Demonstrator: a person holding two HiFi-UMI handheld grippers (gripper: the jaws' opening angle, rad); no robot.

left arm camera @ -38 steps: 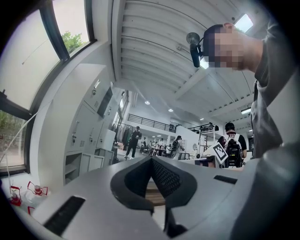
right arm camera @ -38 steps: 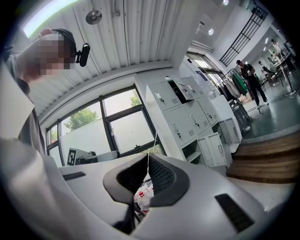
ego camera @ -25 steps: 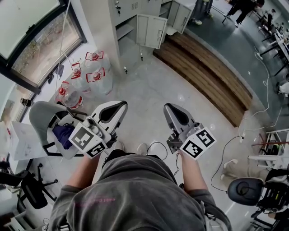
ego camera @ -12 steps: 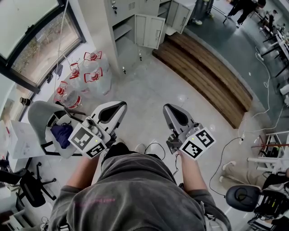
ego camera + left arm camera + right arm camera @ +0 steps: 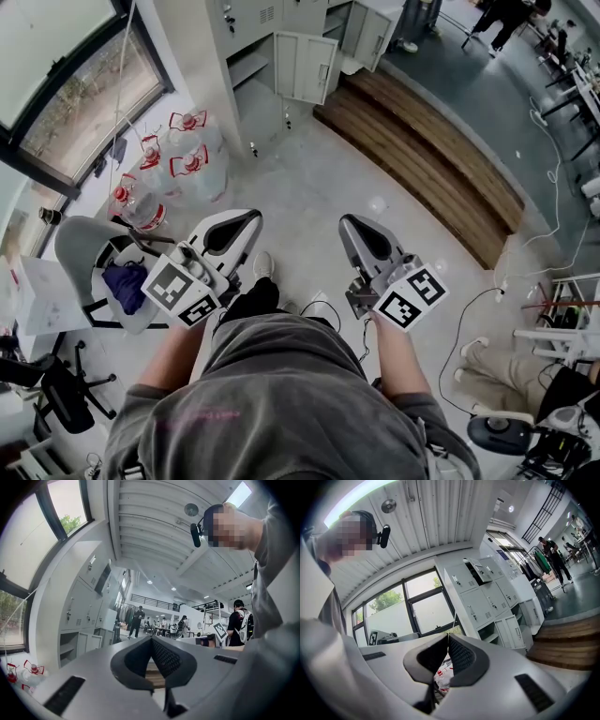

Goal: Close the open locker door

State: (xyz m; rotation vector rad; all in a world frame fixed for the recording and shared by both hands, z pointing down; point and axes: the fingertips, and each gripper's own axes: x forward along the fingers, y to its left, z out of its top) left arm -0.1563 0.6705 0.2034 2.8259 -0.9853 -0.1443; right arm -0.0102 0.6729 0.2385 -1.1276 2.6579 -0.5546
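Open locker door (image 5: pixel 302 67) well ahead; left hand-held gripper (image 5: pixel 240 223), right hand-held gripper (image 5: pixel 355 229) both pinched closed, empty.

My left gripper (image 5: pixel 247 221): jaws closed tip to tip, pointing forward. My right gripper (image 5: pixel 352 228): likewise, level beside it, apart.

Lockers (image 5: pixel 267 17): cut off by the head view's top edge; only the lower rows show.
Open locker door (image 5: pixel 302 67): handle detail too small to tell.
Water bottles (image 5: pixel 442 679): in the right gripper view only a sliver shows, below the meeting tips of the right gripper (image 5: pixel 448 637).
Distant people (image 5: pixel 137 620): too small to tell what they are doing.
Office chair (image 5: pixel 497 431): cut off by the bottom edge.
Seated person's legs (image 5: pixel 497 356): the body runs past the right edge.
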